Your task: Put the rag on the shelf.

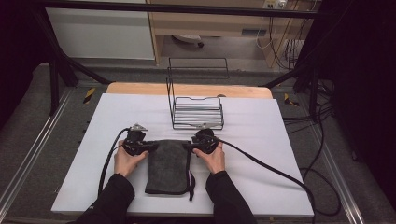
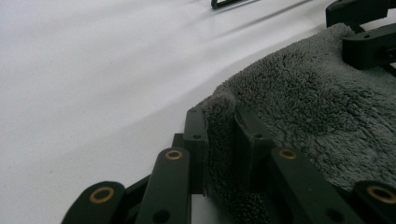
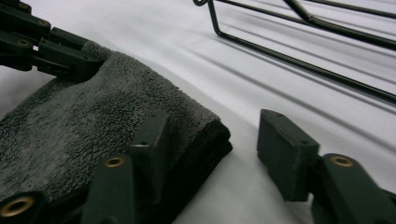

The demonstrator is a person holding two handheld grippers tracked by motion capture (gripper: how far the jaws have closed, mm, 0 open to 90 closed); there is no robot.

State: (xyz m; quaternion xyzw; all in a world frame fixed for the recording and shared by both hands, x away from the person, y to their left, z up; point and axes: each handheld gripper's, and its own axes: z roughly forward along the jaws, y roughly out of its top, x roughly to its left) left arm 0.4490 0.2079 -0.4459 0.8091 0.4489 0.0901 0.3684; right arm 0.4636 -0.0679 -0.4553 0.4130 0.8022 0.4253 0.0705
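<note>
Two hand-held tools meet the far corners of a folded grey towel (image 1: 167, 165) lying on the near middle of the white table (image 1: 261, 154). The left tool (image 1: 140, 144) has its jaws pinched on the towel's far left corner, a ridge of pile squeezed up between the pads in the left gripper view (image 2: 219, 140). The right tool (image 1: 198, 144) stands partly open at the far right corner: in the right gripper view one jaw rests on top of the towel (image 3: 93, 126), the other sits apart on bare table beside the hem, not yet pressing. A black wire rack (image 1: 197, 114) stands just beyond the towel, toward the table's far edge. Dark sleeves enter from the near side.
</note>
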